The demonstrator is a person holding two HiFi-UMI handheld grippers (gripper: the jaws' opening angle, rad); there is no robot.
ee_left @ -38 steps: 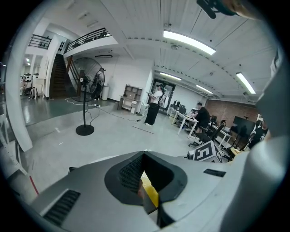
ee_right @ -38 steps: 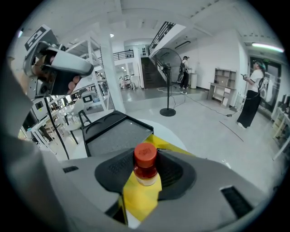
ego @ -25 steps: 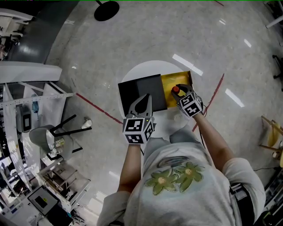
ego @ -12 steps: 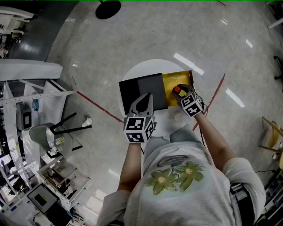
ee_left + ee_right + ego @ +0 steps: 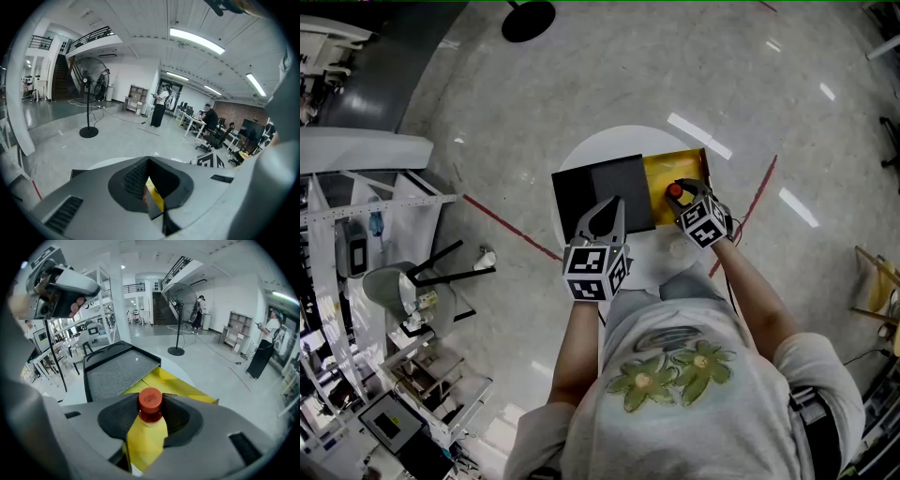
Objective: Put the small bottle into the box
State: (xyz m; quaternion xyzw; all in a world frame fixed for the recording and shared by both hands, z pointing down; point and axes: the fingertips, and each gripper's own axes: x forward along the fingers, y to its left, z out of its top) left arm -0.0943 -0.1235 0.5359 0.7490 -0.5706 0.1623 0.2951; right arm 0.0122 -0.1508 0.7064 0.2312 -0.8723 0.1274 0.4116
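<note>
The small bottle [image 5: 146,437], yellow-labelled with a red cap, sits low in the middle of the right gripper view. The right gripper [image 5: 151,405] has it pinched by the shoulders, one dark pad on either side. The jaws stand fairly wide because the bottle's body fills the gap, and the cap pokes up clear of them. It is carried upright and tilted forward, which looks like a sensible way to lower it in bottom first.

Just past it, toward the centre of the frame, the yellow box [image 5: 187,387] lies open. In the head view the red cap shows over the box's yellow inside, so I judge the bottle is poised above the opening. I cannot tell whether its base touches the box floor.

Left of the box a black tray [image 5: 119,369] with a grey lining lies flat, overlapping the box's left edge and leaving the right part open.

The left gripper [image 5: 605,214] hangs over that tray with its jaws closed to a point and nothing between them. It seems simply parked out of the way.

All this rests on a round white table [image 5: 649,270]. Beyond it, a floor fan [image 5: 177,319] stands at the upper middle of the right gripper view.
</note>
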